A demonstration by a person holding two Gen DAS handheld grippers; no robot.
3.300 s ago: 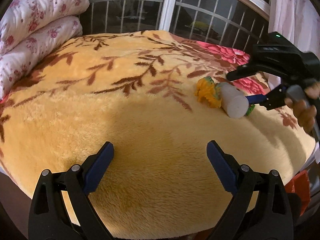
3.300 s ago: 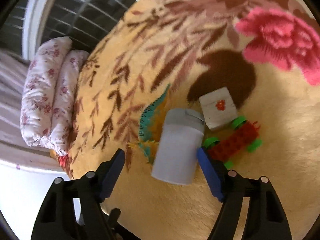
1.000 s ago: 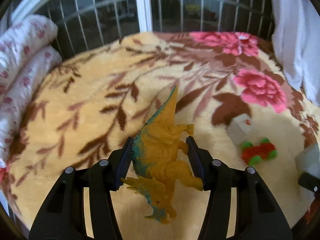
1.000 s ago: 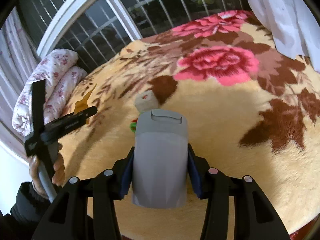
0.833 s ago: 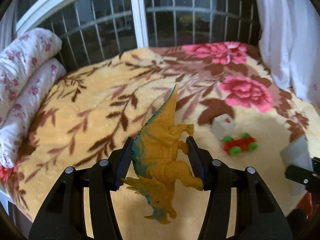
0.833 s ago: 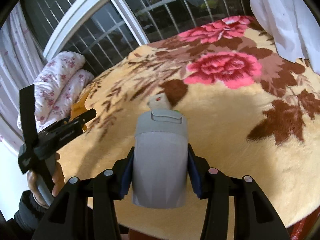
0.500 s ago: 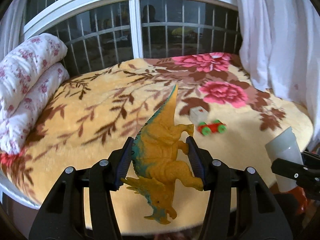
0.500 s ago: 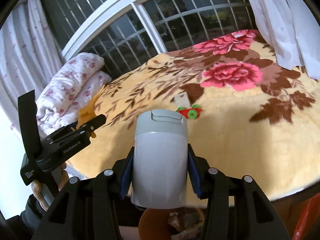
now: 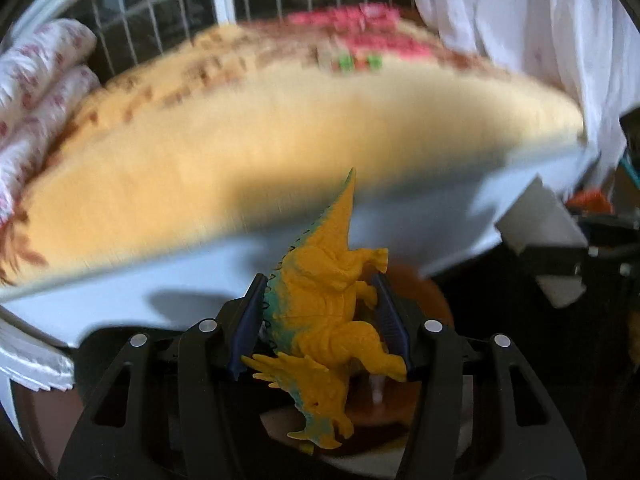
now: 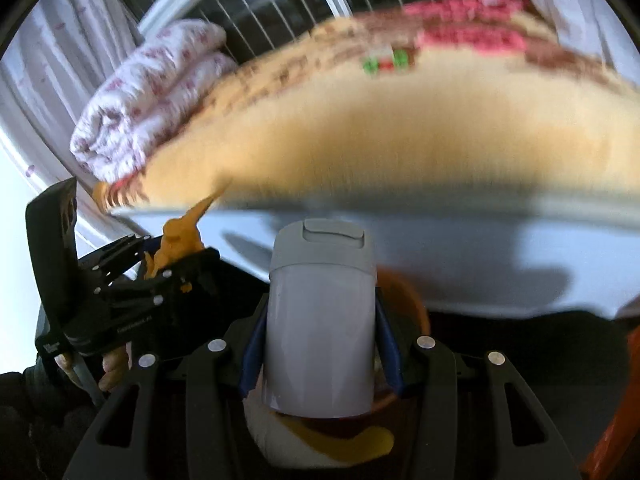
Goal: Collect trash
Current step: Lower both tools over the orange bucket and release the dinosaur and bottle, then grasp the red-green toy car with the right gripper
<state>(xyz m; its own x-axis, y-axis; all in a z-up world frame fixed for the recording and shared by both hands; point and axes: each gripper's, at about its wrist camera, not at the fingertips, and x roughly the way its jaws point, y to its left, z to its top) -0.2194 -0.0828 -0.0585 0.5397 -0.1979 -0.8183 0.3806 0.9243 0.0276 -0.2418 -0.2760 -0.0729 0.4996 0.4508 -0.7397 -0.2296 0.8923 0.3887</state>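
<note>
Both loads hang over the brown bin [image 10: 404, 296] below the bed's near edge: left gripper [image 9: 320, 328] jaws clamped on the dinosaur [image 9: 324, 312], right gripper [image 10: 318, 344] jaws clamped on the bottle [image 10: 320, 336]. Next, likely, open both to drop. A toy car [image 10: 386, 62] lies far up the bed [image 10: 360, 140].

Black gripper frames [image 9: 320, 320], blue pads [image 10: 250, 354], silver screws

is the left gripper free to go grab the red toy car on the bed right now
Probably not. The left gripper has its jaws shut on the orange toy dinosaur, so it would have to drop that first. It also sits below the bed edge, with the red toy car far back on the blanket.
</note>
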